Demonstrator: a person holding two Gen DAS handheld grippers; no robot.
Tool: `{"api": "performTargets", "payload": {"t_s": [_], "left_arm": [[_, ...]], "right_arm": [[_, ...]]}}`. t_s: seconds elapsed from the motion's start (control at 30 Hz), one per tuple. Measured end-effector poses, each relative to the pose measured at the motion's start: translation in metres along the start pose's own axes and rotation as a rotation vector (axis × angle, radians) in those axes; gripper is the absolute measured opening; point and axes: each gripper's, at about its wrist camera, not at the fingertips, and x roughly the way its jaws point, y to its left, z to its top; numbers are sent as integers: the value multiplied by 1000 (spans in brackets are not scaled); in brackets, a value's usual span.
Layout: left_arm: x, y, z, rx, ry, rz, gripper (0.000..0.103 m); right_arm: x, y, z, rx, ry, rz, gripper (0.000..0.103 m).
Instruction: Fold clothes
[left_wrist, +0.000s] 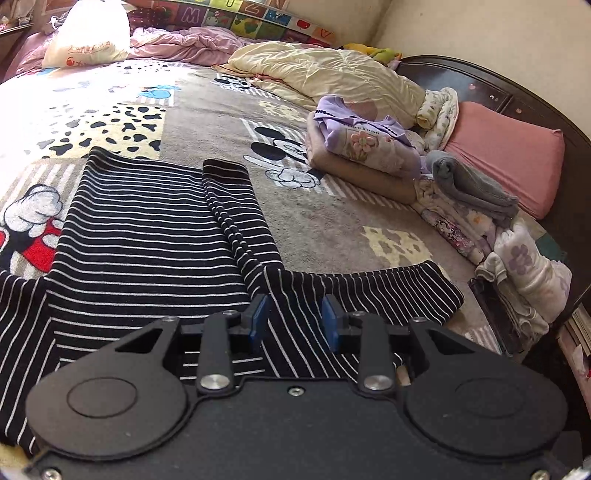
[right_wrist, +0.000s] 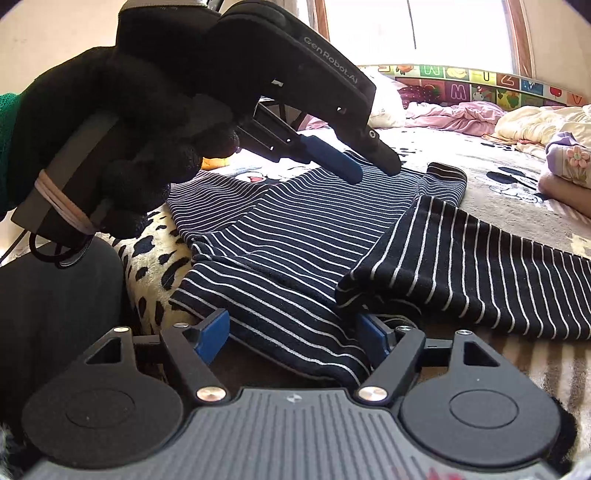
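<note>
Striped top, black with thin white lines, is lying spread flat on the patterned bed cover, with one sleeve folded in along the body and a second sleeve lying across the near edge. At the left, a gloved hand is holding the left gripper above the far part of the top; its jaws are standing narrowly apart, and in the left wrist view striped cloth is lying between them, though whether they are pinching it cannot be told. To the right, the right gripper is sitting low at the near hem, jaws spread wide with the folded hem between them but not pressed. Further right, folded clothes are stacked beside a pink pillow. Judging from this, the loose hem is likely to slip or bunch if either hand is pulling away unevenly, undoing the folded sleeves.
</note>
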Motion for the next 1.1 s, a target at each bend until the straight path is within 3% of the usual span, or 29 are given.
{"api": "performTargets", "payload": {"t_s": [0.27, 0.4, 0.43, 0.6, 0.67, 0.73, 0.77, 0.83, 0.97, 1.1], "left_arm": [[82, -110, 6, 497, 206, -119, 31], [127, -157, -4, 721, 272, -120, 36], [135, -165, -5, 757, 274, -124, 43], [170, -190, -11, 835, 286, -142, 44], [175, -195, -14, 869, 283, -139, 38], [175, -195, -14, 878, 270, -137, 17], [171, -191, -10, 857, 248, -128, 8], [156, -175, 6, 762, 188, -108, 4], [87, -97, 57, 375, -12, -94, 4], [-8, -1, 75, 54, -206, -42, 4]], "right_arm": [[-2, 0, -4, -11, -16, 3, 75], [-1, 0, -9, -17, -27, 10, 77], [-1, 0, -9, -22, -28, 12, 77], [-3, -2, -11, -21, -37, 26, 77], [-3, -1, -12, -30, -37, 28, 78], [-3, -2, -13, -34, -39, 30, 78], [-2, -2, -13, -33, -39, 32, 78], [-1, -3, -12, -29, -40, 35, 78], [-1, -2, -11, -17, -44, 34, 77], [-8, -2, -8, -7, -61, 27, 77]]}}
